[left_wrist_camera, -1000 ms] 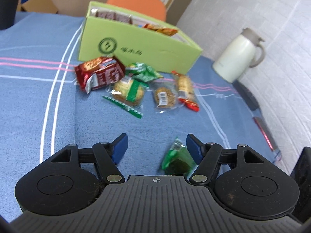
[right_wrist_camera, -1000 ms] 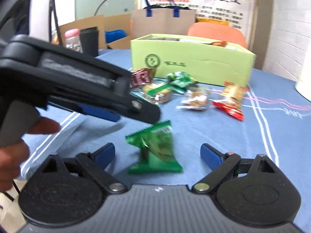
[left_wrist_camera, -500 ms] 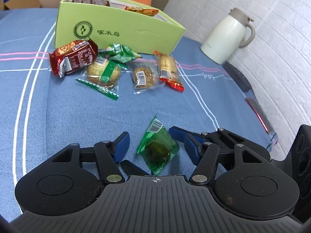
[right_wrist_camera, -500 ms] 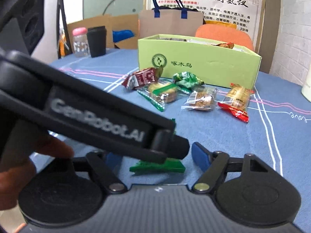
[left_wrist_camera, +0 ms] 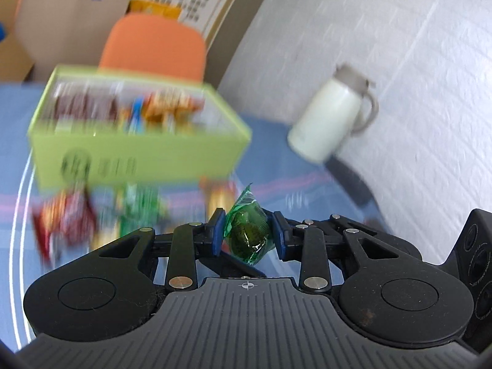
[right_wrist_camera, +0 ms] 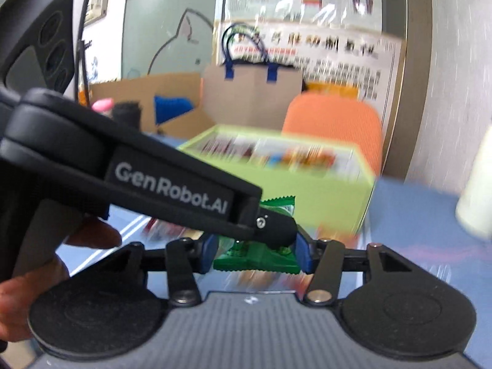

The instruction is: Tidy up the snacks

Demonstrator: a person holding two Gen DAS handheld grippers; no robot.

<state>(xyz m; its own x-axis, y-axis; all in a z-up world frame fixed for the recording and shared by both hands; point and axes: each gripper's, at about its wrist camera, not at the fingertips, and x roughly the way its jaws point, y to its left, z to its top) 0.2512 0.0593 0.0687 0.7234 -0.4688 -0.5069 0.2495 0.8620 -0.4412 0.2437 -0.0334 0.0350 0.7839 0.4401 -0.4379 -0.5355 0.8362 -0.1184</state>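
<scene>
A green wrapped snack (left_wrist_camera: pixel 248 234) is held off the blue tablecloth between both grippers. My left gripper (left_wrist_camera: pixel 247 234) is shut on it from the sides. My right gripper (right_wrist_camera: pixel 255 253) is shut on the same green snack (right_wrist_camera: pixel 256 256), with the left gripper's body crossing in front of it. The open light-green box (left_wrist_camera: pixel 138 156) with several snacks inside stands ahead; it also shows in the right wrist view (right_wrist_camera: pixel 323 196). Loose snacks, among them a red packet (left_wrist_camera: pixel 66 218) and a green one (left_wrist_camera: pixel 138 206), lie blurred in front of the box.
A white thermos jug (left_wrist_camera: pixel 330 117) stands on the table at the right by the brick wall. An orange chair (left_wrist_camera: pixel 153 46) is behind the box. A paper bag (right_wrist_camera: pixel 252 92) and cardboard boxes stand further back.
Both grippers closed on the green snack and lifted it off the cloth. Both views rose and tilted up toward the box; the scene is now motion-blurred.
</scene>
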